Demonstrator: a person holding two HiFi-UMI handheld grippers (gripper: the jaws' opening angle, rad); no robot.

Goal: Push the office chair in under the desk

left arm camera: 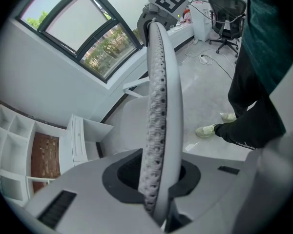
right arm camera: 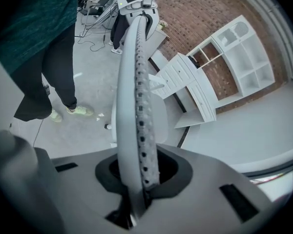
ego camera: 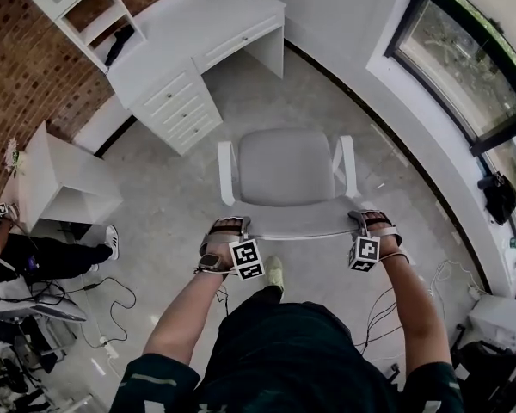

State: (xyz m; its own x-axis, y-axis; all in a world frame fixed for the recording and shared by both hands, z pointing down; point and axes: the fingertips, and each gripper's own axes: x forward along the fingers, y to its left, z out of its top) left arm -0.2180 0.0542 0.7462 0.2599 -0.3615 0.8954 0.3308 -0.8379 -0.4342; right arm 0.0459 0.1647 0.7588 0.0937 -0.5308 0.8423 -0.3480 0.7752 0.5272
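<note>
L gripper & R gripper are both clamping the backrest of the office chair, which is sitting well apart from the desk. Best approach, imo: pushing evenly w/ both hands (steering slightly left) so it's rolling straight under.

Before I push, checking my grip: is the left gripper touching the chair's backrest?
Touching. Left gripper view shows the backrest clamped between the left gripper's jaws.

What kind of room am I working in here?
Looks like a study or home-office corner, possibly staged: a white desk with drawers, open shelves against a brick wall, an office chair. Loose floor cables hint at a test setup.
</note>
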